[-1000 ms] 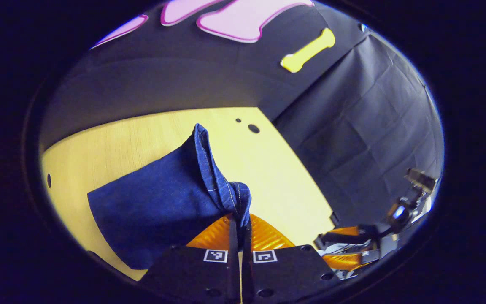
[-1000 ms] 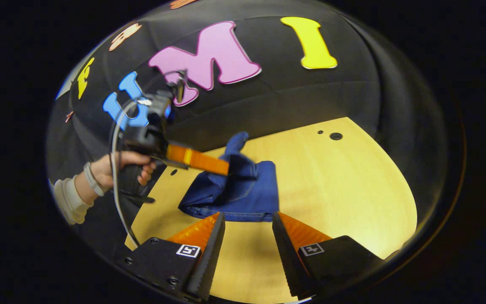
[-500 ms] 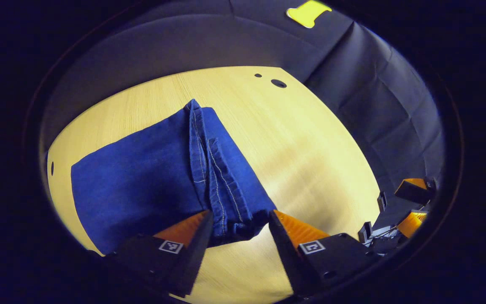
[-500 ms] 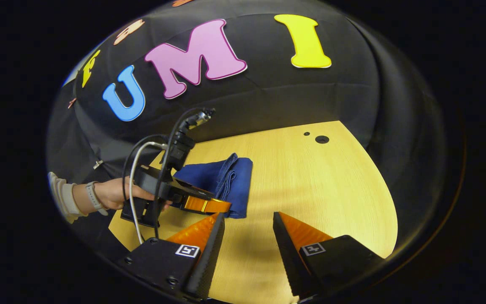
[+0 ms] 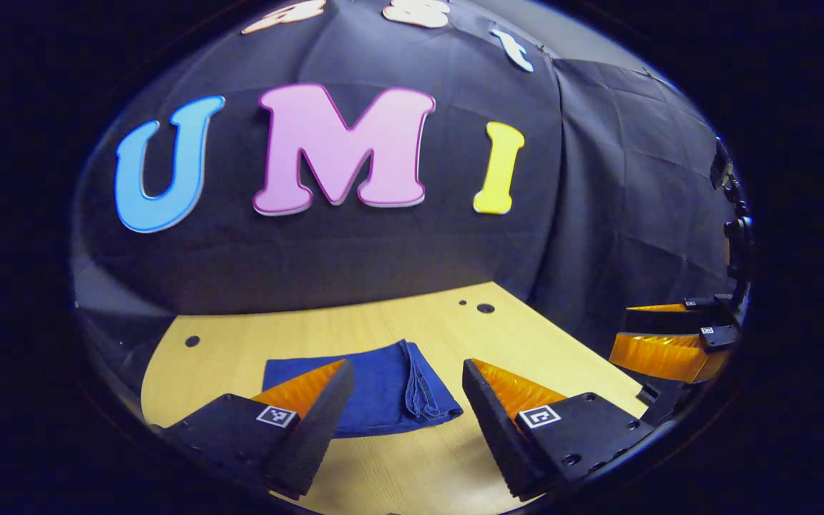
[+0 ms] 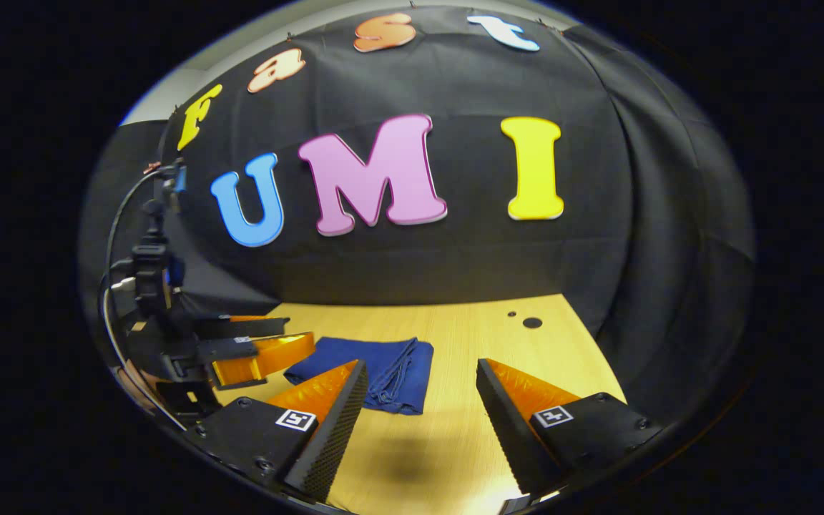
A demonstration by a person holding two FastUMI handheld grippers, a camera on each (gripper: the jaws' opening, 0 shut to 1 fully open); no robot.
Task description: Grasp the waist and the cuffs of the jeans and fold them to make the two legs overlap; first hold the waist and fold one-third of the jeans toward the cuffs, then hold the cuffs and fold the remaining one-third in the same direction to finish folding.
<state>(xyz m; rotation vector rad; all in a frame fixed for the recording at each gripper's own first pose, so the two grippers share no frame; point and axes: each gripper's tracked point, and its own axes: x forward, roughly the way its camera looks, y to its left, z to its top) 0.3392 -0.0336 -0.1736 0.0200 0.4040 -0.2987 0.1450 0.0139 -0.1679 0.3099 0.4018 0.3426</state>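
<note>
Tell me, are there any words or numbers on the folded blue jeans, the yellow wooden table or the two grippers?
Folded dark blue denim jeans: no words or label to read.
Pale yellow wooden table: none.
Left gripper and right gripper: each black finger base carries a small black-and-white square marker; it is a pattern, not letters or numbers.

The left gripper (image 5: 398,400) has let go of the jeans (image 5: 376,386), opened, and pulled back; both grippers now sit level.
</note>
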